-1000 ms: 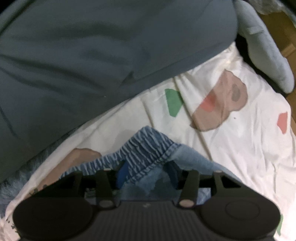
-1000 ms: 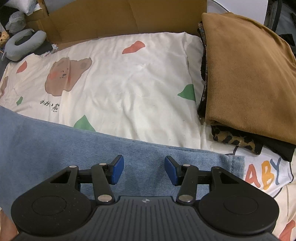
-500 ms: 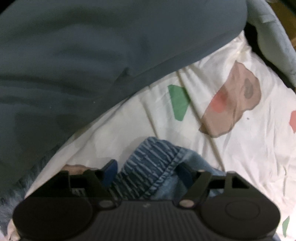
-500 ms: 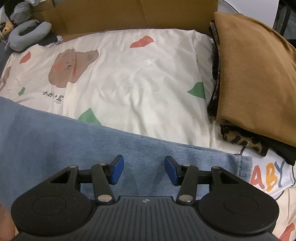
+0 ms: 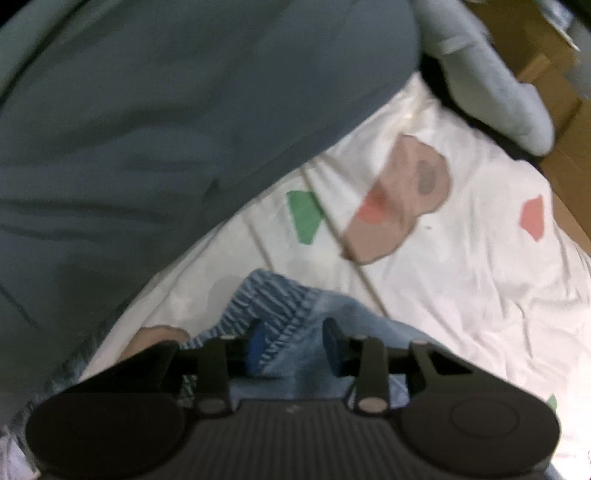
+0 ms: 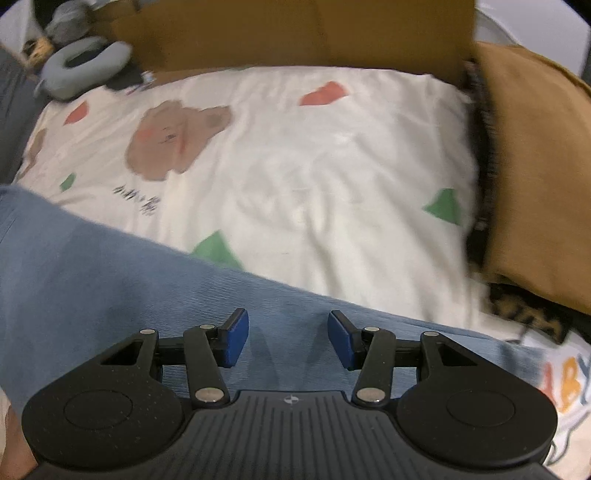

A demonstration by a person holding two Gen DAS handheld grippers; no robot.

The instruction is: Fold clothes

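Light blue denim pants lie on a white bear-print sheet. Their gathered elastic waistband [image 5: 269, 299] shows in the left wrist view, and my left gripper [image 5: 293, 345] is open with the waistband between its blue pads, not clamped. In the right wrist view the long denim leg [image 6: 110, 280] runs from the left to its hem [image 6: 517, 354] at lower right. My right gripper [image 6: 288, 341] is open and hovers just above the leg near the hem.
A dark grey-blue blanket [image 5: 166, 129] fills the upper left. A grey neck pillow [image 6: 85, 62] lies at the far left corner. A folded stack topped by a brown garment [image 6: 535, 166] sits on the right. Cardboard [image 6: 295, 33] walls the back. The sheet [image 6: 314, 177] spreads beyond the pants.
The left gripper's pads have narrowed around the waistband after standing wider half a second ago. The right gripper stays open and has shifted slightly forward over the leg.
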